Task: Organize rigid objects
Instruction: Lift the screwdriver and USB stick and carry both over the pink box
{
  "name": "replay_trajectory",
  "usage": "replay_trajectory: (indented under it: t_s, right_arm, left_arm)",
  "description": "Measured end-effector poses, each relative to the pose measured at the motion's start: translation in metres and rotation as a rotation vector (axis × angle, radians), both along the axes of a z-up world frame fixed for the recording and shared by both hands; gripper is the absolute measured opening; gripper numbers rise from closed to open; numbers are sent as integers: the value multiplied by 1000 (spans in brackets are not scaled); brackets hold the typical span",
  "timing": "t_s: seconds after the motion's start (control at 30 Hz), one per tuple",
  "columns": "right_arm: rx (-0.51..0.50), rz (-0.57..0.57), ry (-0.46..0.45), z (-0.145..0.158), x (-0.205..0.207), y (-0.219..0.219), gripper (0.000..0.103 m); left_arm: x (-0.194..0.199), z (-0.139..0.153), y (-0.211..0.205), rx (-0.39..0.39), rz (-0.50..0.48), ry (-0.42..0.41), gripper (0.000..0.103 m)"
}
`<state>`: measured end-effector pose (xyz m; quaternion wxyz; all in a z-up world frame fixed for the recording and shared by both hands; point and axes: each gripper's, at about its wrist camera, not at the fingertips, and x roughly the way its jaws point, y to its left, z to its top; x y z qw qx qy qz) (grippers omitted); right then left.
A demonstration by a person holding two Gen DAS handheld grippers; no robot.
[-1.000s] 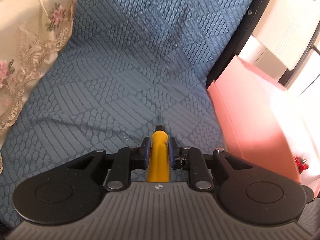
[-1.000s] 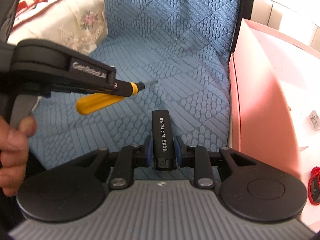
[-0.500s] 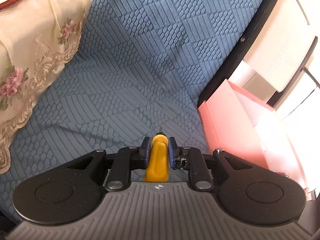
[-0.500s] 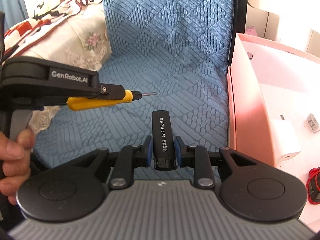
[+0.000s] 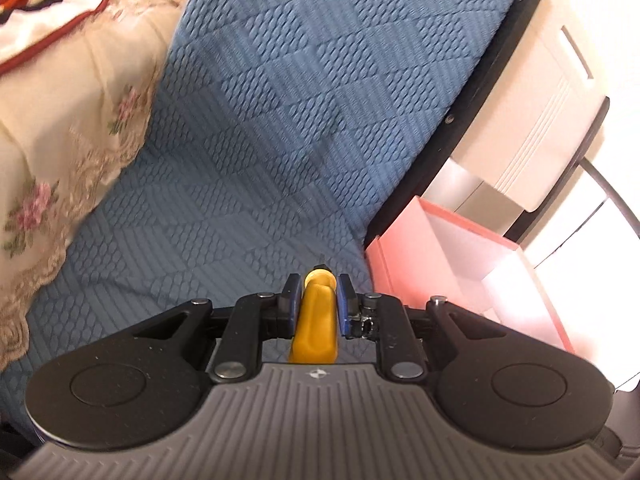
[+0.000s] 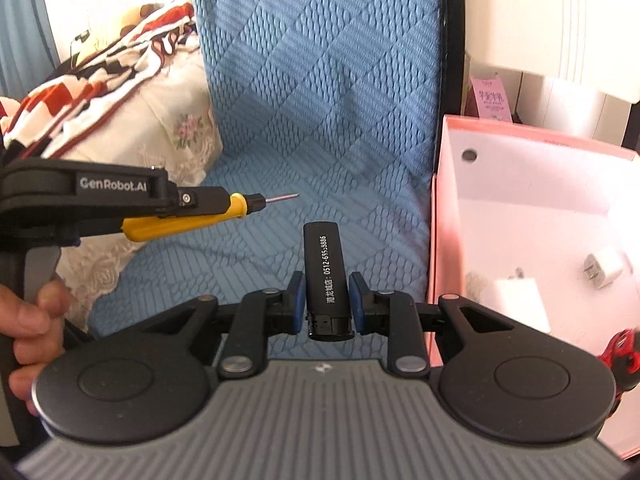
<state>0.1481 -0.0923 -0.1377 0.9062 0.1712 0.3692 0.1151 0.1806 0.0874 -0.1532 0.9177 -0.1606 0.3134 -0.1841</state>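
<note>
My left gripper [image 5: 319,285] is shut on a yellow-handled screwdriver [image 5: 316,322], held above the blue quilted sofa seat [image 5: 224,216]. From the right wrist view the left gripper [image 6: 208,202] comes in from the left with the screwdriver [image 6: 180,226] pointing right, its thin metal tip bare. My right gripper [image 6: 326,280] is shut on a black lighter [image 6: 325,276] with white print, its body sticking forward between the blue pads. A pink box [image 6: 520,184] with a white inside stands to the right of the seat.
The pink box [image 5: 436,248] holds white chargers [image 6: 516,300] and a red-and-black item [image 6: 620,360] near its front corner. A floral lace-trimmed cover [image 5: 52,184] lies at the left. A white cabinet [image 5: 536,112] stands behind the box. A person's hand [image 6: 28,332] grips the left handle.
Both grippers have risen above the seat with their objects still held. More of the sofa back and the inside of the pink box have come into sight.
</note>
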Motion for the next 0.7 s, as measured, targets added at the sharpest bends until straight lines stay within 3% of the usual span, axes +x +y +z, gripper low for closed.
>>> replay_trajectory:
  t_s: [0.3,0.7]
  right_arm:
    - [-39,-28,-58,36,7,-39,27]
    - [-101,-78,-130,75,10,-104,27]
  left_arm:
    - [3,46,-20,-15,-18,-76,22]
    - [4,94,-88,-36,-105,-146,22]
